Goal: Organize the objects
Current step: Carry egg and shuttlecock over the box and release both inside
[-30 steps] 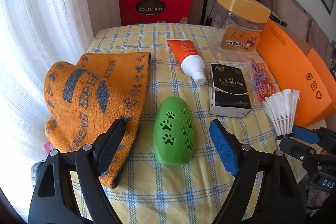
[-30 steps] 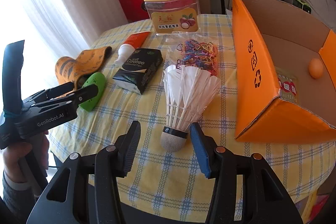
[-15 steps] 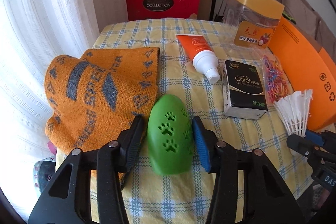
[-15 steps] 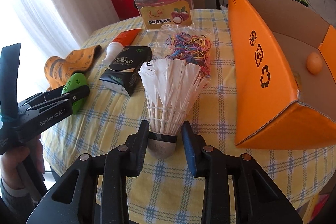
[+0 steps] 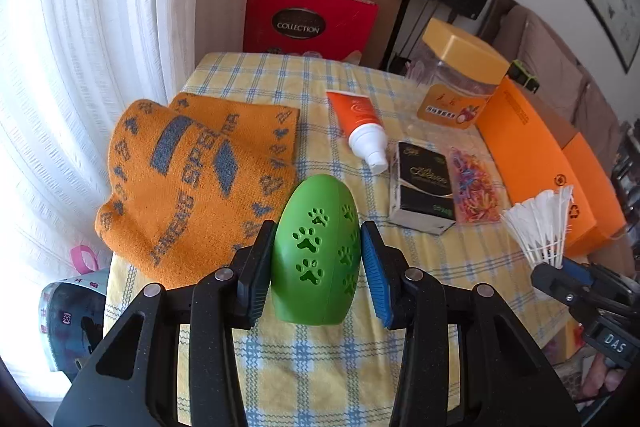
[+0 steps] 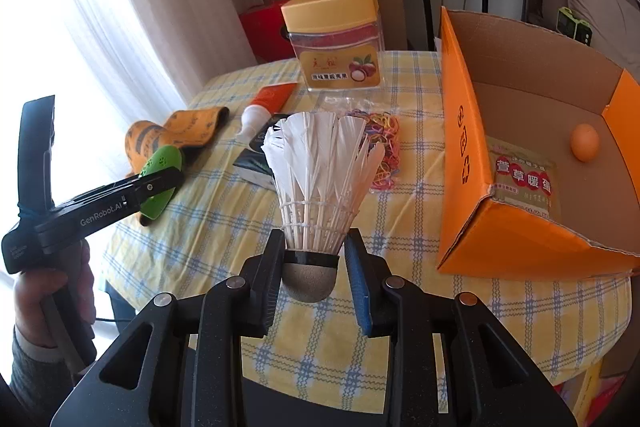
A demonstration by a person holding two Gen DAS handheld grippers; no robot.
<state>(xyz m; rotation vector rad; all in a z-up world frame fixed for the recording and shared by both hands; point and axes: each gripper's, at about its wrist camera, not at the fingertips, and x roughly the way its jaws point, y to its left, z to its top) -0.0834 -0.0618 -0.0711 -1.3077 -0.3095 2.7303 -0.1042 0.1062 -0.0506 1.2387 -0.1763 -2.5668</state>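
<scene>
My left gripper (image 5: 318,269) is shut on a green egg-shaped case with paw-print holes (image 5: 316,251), held a little above the checked tablecloth. In the right wrist view the same green case (image 6: 160,183) shows at the left, in the black left gripper that a hand holds. My right gripper (image 6: 314,273) is shut on the cork base of a white feather shuttlecock (image 6: 320,179), which stands upright between the pads, lifted slightly. The open orange cardboard box (image 6: 464,163) lies to the right, with an orange ball (image 6: 585,142) inside.
On the tablecloth (image 5: 320,359) lie an orange knitted hat (image 5: 192,171), an orange tube with white cap (image 5: 360,123), a black tissue pack (image 5: 424,191), a bag of coloured rubber bands (image 5: 476,191) and a yellow-lidded jar (image 6: 336,39). Red gift bags stand behind.
Both grippers closed: the left on the green case, the right on the shuttlecock's base. Both things have since risen slightly off the cloth.
</scene>
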